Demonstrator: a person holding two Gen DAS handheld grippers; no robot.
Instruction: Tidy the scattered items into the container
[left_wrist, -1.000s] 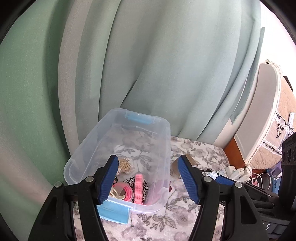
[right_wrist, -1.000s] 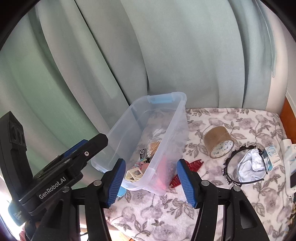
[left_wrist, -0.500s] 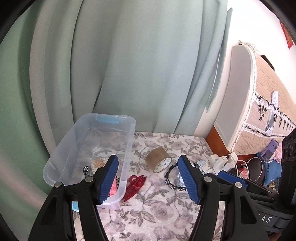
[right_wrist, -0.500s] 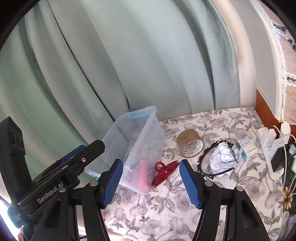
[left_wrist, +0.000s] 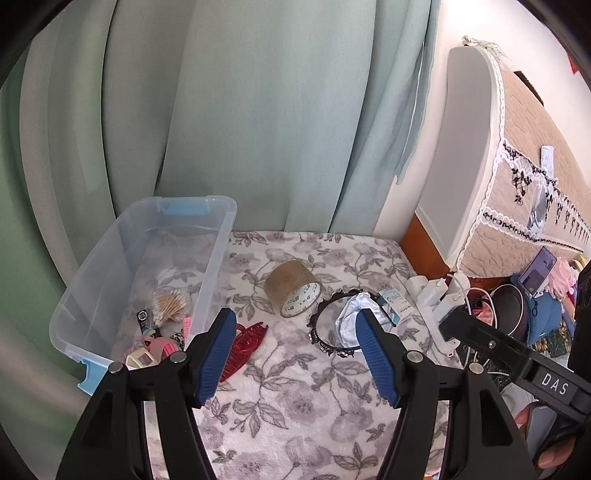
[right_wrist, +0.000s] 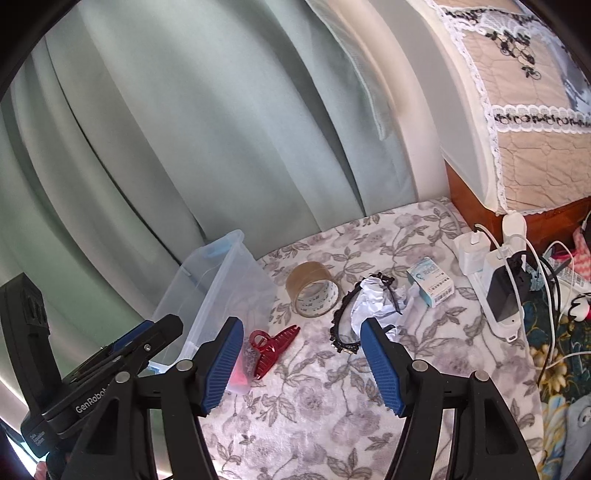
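A clear plastic container (left_wrist: 218, 236) (right_wrist: 221, 266) stands at the left of the floral cloth and holds cotton swabs (left_wrist: 170, 304) and several small pink items. Beside its near corner lies a red hair claw (left_wrist: 247, 343) (right_wrist: 273, 345). Farther right are a brown tape roll (left_wrist: 293, 288) (right_wrist: 314, 293), a black headband (left_wrist: 325, 332) (right_wrist: 341, 325) around crumpled white paper (left_wrist: 351, 317) (right_wrist: 373, 299), and a small blue-white box (left_wrist: 397, 301) (right_wrist: 430, 282). My left gripper (left_wrist: 295, 317) and right gripper (right_wrist: 301, 325) both hover open above the cloth, short of these items, with nothing between their fingers.
Green curtains hang close behind the cloth. A white power strip with chargers and cables (left_wrist: 432, 295) (right_wrist: 491, 273) lies along the right edge, next to a wooden frame and a padded headboard. More clutter sits beyond it at the right.
Both views have swung right, from the container toward the scattered items on the cloth. The right gripper's jaws stand slightly wider than before.
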